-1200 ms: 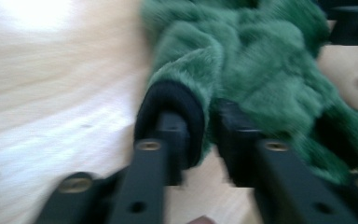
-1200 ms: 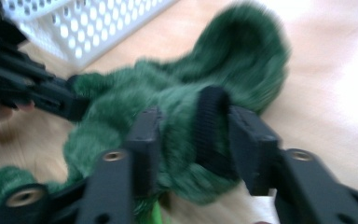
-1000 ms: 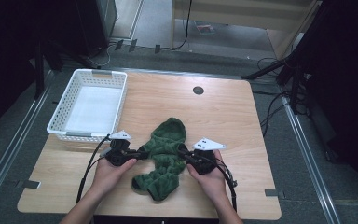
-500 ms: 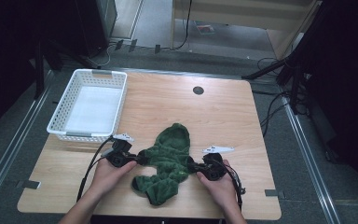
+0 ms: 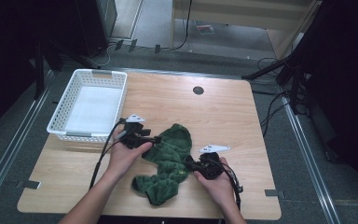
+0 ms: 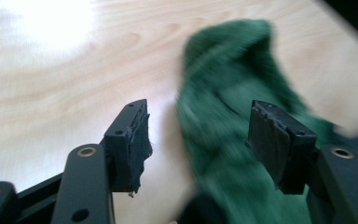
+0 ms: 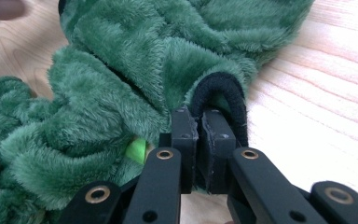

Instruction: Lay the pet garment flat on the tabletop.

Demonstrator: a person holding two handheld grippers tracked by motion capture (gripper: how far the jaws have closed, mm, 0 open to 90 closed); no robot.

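The right tongs (image 7: 199, 154) are pressed together on a black-trimmed cuff (image 7: 219, 91) at the edge of a green fleece garment (image 5: 168, 161), pinching the fold between both jaws. The left tongs (image 6: 200, 140) stand spread wide, with a blurred ridge of the same green fabric running up between the open jaws but not yet gripped. From above, the garment lies crumpled on the near half of the wooden counter (image 5: 223, 116), its long axis running from the rounded hood-like end near the left tongs (image 5: 153, 138) down toward the person's side, with the right tongs (image 5: 192, 164) at its right flank. The left tongs sit nearest that upper end, so closing on it looks like the likely next move. A white plastic basket (image 5: 58, 122) stands empty at the counter's left, just beyond the left hand (image 5: 128, 154); nothing lies between it and the garment except the trailing cable.
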